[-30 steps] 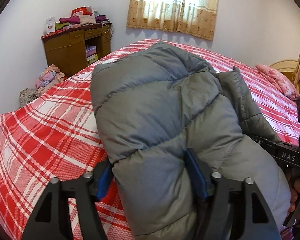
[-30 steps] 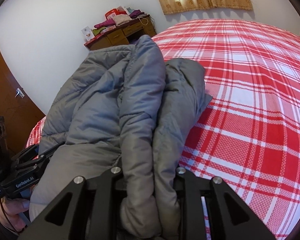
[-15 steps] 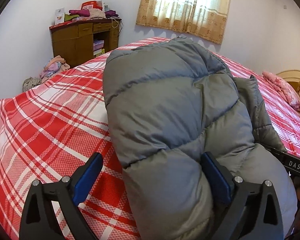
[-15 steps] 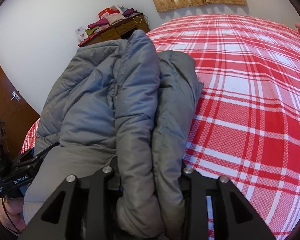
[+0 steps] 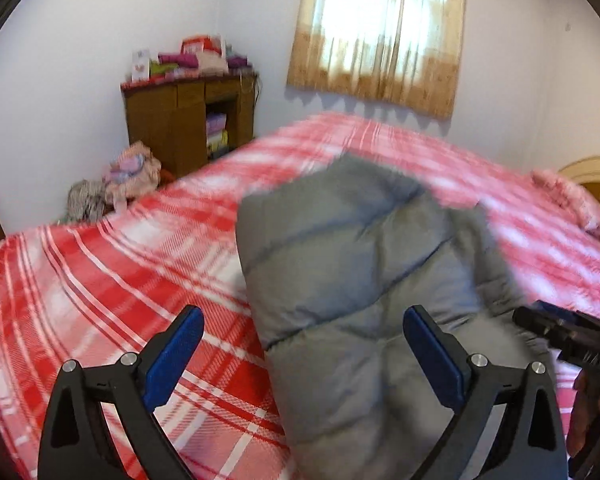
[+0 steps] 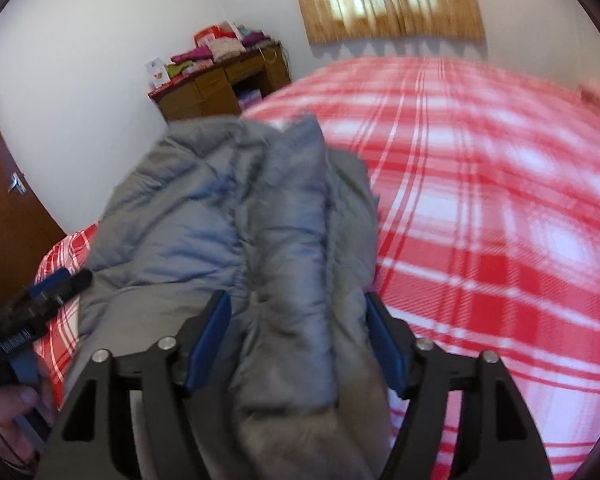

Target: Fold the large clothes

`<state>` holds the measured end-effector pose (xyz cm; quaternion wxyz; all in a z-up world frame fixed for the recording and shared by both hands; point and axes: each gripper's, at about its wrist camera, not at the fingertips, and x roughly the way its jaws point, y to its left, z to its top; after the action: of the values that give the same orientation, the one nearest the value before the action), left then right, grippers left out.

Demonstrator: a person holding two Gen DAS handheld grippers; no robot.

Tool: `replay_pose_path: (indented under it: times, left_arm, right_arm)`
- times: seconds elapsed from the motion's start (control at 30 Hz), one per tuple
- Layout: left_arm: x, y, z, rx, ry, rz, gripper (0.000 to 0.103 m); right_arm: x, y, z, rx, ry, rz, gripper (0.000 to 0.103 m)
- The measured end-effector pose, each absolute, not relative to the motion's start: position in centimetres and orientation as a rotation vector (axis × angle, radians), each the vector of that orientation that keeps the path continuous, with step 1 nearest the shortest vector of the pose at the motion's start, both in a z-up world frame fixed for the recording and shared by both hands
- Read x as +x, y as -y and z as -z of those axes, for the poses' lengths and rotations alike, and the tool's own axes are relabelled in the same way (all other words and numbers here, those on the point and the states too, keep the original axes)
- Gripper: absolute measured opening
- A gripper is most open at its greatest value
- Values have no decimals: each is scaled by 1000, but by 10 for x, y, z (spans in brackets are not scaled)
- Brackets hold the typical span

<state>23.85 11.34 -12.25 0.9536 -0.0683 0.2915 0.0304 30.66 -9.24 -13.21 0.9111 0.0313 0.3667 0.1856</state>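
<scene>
Though bulky, the jacket looks light, puffy and slippery; grip the quilted edges. Left gripper spread wide; right gripper parted, straddling folds.

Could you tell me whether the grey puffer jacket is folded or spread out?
Folded: the grey puffer jacket lies as a compact layered bundle on the plaid bed.

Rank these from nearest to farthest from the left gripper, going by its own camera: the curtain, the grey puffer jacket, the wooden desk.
1. Grey puffer jacket: lying on the bed, reaching between the open fingers of the left gripper.
2. Wooden desk: against the wall, beyond the bed's left side.
3. Curtain: on the far wall, past the bed.
</scene>
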Motion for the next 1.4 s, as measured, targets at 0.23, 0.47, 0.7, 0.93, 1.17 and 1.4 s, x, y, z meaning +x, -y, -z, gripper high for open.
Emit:
replay_pose_path:
  times: [0.23, 0.47, 0.7, 0.93, 1.17, 1.4]
  left_arm:
    - [173, -104, 56, -111, -483, -46, 101]
    - [120, -102, 19, -73, -384, -34, 102]
    - [118, -104, 19, -76, -387, -28, 102]
    - [118, -108, 24, -85, -391, -29, 102]
    - [118, -107, 24, -83, -389, -25, 102]
    - [118, -108, 25, -85, -393, -25, 102]
  right_arm:
    - [227, 88, 57, 5, -569, -368, 87]
    - [173, 77, 14, -29, -444, -375, 95]
    - [170, 68, 11, -46, -425, -376, 95]
    - [164, 70, 14, -47, -430, -385, 96]
    - [163, 71, 14, -44, -431, -390, 96]
    - [161, 70, 15, -44, -434, -395, 96]
